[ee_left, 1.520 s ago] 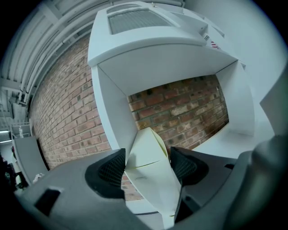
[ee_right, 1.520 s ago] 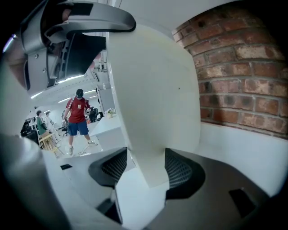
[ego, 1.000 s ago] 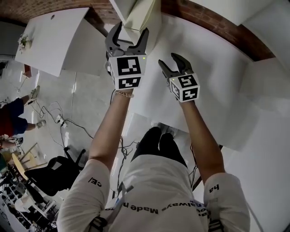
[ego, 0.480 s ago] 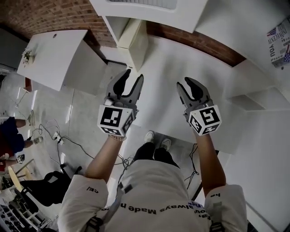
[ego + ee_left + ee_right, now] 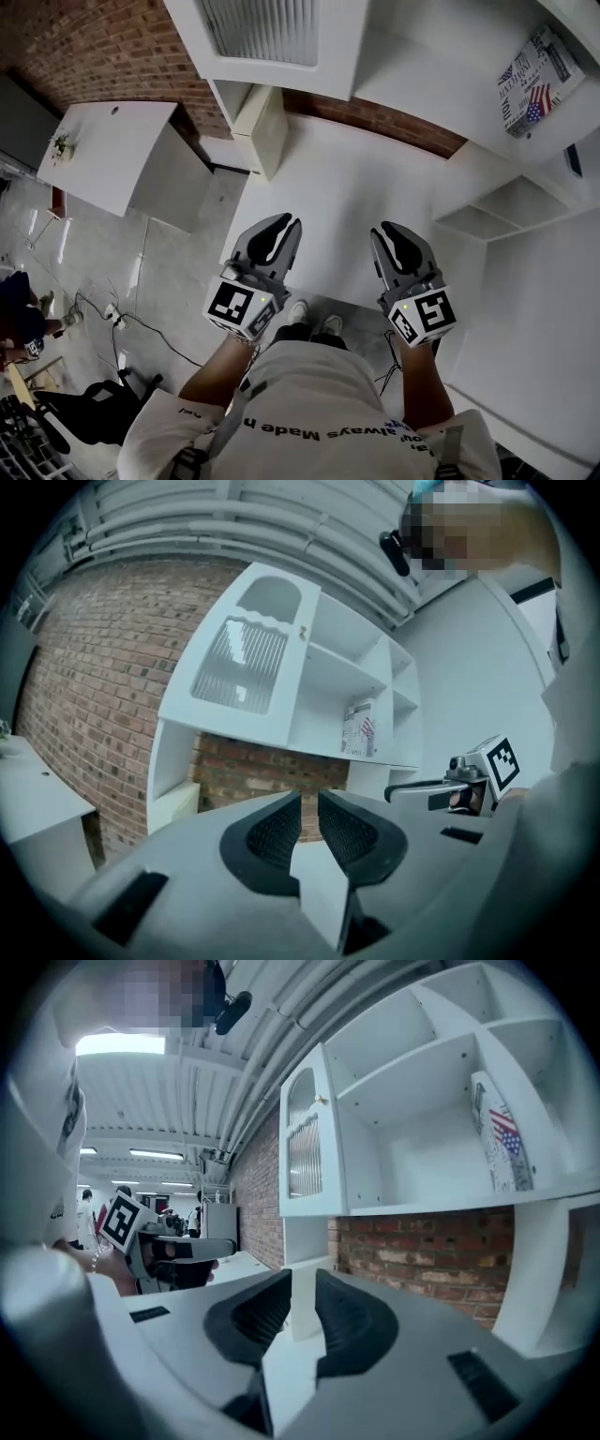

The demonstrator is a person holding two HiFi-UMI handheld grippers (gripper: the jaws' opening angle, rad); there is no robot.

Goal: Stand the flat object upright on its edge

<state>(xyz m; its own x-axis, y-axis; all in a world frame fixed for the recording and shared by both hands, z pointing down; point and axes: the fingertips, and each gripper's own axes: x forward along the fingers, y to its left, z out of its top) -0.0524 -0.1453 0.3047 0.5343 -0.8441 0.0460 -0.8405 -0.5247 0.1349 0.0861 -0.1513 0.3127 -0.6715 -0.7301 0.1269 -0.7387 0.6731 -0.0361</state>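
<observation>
A flat book with a flag print (image 5: 534, 80) stands tilted in a white shelf compartment at the far right; it also shows in the left gripper view (image 5: 359, 728) and the right gripper view (image 5: 502, 1138). My left gripper (image 5: 286, 227) hovers over the near edge of the white table (image 5: 356, 187), its jaws closing to a narrow slit with nothing between them (image 5: 309, 803). My right gripper (image 5: 392, 232) hangs beside it, level with it, jaws also closing on nothing (image 5: 302, 1283). Both are far from the book.
A white wall cabinet with a ribbed glass door (image 5: 262, 33) hangs over the table's far left. A cream box (image 5: 264, 127) stands below it against the brick wall. Open shelves (image 5: 506, 211) flank the right. Another white table (image 5: 108, 150) and floor cables (image 5: 122, 314) lie left.
Both grippers have pulled back toward my body and their jaws have gone from wide open to nearly together. The view has lifted, bringing the cabinet, the shelves and the book into sight.
</observation>
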